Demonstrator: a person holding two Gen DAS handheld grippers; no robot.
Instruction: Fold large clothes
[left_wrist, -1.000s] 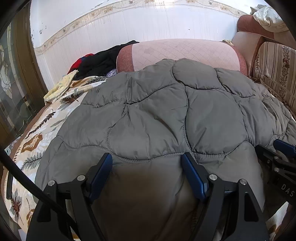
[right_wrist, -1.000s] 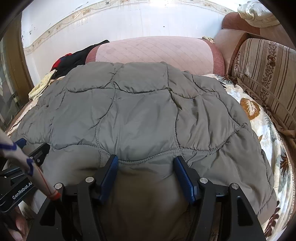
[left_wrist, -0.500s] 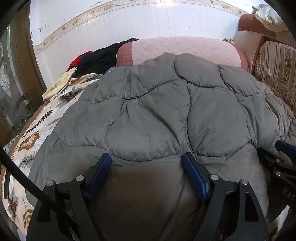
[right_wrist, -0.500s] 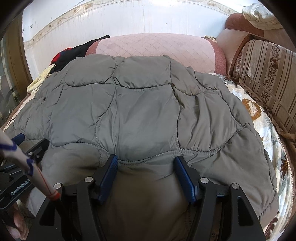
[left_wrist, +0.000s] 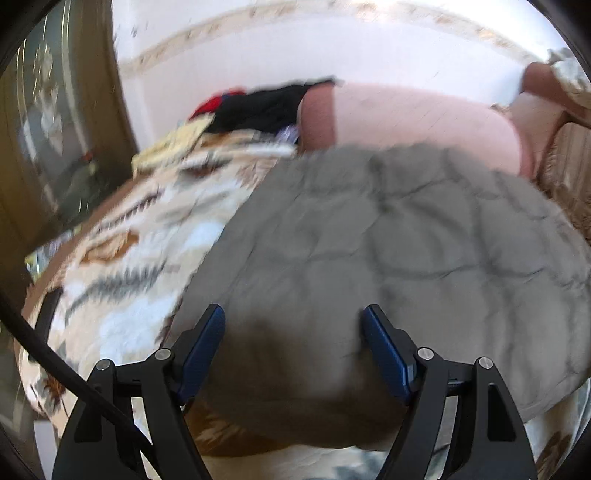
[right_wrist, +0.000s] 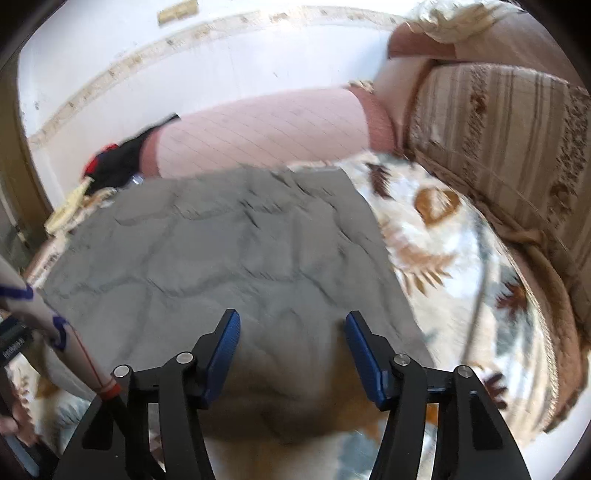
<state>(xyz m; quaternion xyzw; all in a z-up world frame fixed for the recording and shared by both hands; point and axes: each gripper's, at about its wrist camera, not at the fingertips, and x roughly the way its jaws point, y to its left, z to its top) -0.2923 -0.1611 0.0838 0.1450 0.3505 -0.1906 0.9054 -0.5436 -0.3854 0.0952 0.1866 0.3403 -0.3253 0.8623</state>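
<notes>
A grey quilted jacket (left_wrist: 388, 251) lies spread on a bed covered by a leaf-patterned blanket (left_wrist: 122, 266). Both views are smeared by motion, so fine detail of the fabric is hard to read.

In the left wrist view, the left gripper (left_wrist: 293, 347) hangs over the near edge of the jacket. Its jaws stand well apart, with the jacket's near hem bulging up between the blue pads (left_wrist: 201, 354); whether the pads press the cloth cannot be told for sure, but they look clear of it. The blanket shows bare to the left of the jacket, and a cable (left_wrist: 55, 354) crosses the lower left corner.

In the right wrist view, the right gripper (right_wrist: 291, 350) sits over the jacket's near edge as well. Its jaws are apart and closing, with the grey fabric lying between them and beneath them; the pads do not seem to pinch it. To the right of the jacket the blanket is bare up to a striped sofa back (right_wrist: 498, 140).

Beyond the jacket a long pink bolster (right_wrist: 262, 136) lies against the white wall (right_wrist: 184, 66). A heap of dark and red clothes (left_wrist: 258, 107) sits at the bolster's left end. A patterned sleeve (right_wrist: 33, 314) shows at the left edge of the right wrist view.
</notes>
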